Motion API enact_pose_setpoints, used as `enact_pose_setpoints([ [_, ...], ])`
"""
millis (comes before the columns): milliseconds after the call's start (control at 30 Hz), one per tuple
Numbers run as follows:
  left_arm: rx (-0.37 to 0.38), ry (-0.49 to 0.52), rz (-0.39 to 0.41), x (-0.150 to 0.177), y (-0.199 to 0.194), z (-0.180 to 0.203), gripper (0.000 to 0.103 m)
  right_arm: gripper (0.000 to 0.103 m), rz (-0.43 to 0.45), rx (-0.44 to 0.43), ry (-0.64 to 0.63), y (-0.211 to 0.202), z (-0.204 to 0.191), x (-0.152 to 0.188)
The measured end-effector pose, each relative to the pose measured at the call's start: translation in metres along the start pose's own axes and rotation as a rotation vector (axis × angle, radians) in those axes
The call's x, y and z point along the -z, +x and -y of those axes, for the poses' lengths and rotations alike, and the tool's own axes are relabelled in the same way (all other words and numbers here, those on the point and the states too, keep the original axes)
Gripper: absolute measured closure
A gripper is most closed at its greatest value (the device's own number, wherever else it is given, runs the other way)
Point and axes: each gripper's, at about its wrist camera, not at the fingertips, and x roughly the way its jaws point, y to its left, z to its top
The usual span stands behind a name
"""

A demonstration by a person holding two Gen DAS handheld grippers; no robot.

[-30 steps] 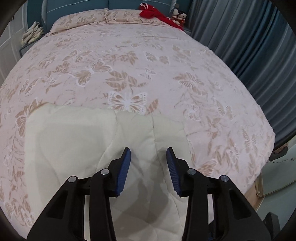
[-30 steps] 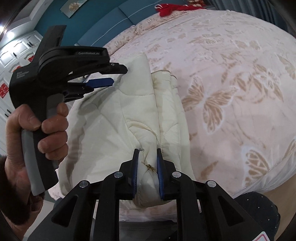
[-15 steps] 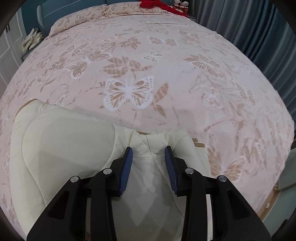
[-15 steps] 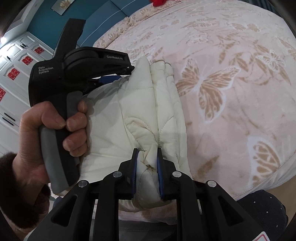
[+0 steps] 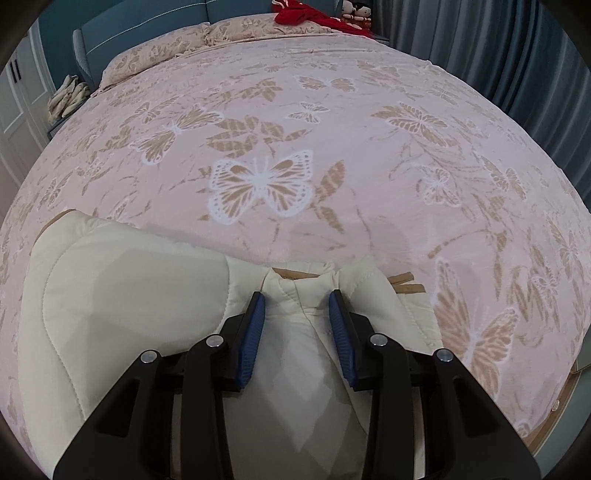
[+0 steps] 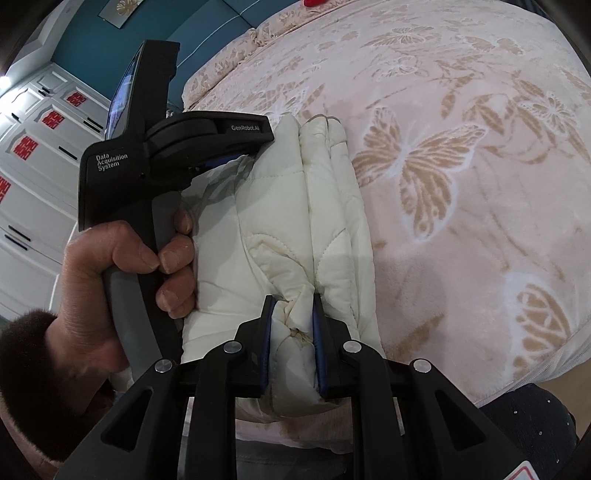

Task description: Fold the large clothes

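Both grippers now sit lower than a second ago, and the cream padded garment [image 6: 295,229] lies folded over itself, flatter against the bed [image 5: 369,147].

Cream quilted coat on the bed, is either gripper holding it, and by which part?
The right gripper pinches a bunched fold at the near edge of the cream quilted coat. The left gripper straddles padding; grip unclear.

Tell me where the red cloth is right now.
The red cloth lies at the far head of the bed, top centre of the left wrist view, beside the dolls by the curtain.
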Motion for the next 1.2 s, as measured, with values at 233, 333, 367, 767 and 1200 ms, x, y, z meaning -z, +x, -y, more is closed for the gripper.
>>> enact_pose_setpoints([
  [233, -0.018, 0.017, 0.019, 0.003, 0.004, 0.003, 0.068, 0.089, -0.002, 0.01, -0.013, 0.001, 0.0, 0.001],
  [333, -0.011, 0.012, 0.016, 0.002, 0.005, 0.003, 0.068, 0.088, 0.0, 0.016, -0.02, 0.002, -0.004, 0.001],
  [367, -0.005, 0.008, 0.012, 0.001, 0.004, 0.002, 0.068, 0.088, 0.001, 0.013, -0.021, 0.001, -0.005, 0.001],
  [767, 0.183, -0.292, 0.059, 0.031, -0.125, -0.086, 0.031, 0.05, 0.13, 0.066, -0.013, -0.055, -0.032, 0.002],
  [1200, 0.334, -0.566, -0.118, 0.158, -0.131, -0.171, 0.023, 0.017, 0.001, 0.163, 0.036, -0.013, -0.023, -0.002],
])
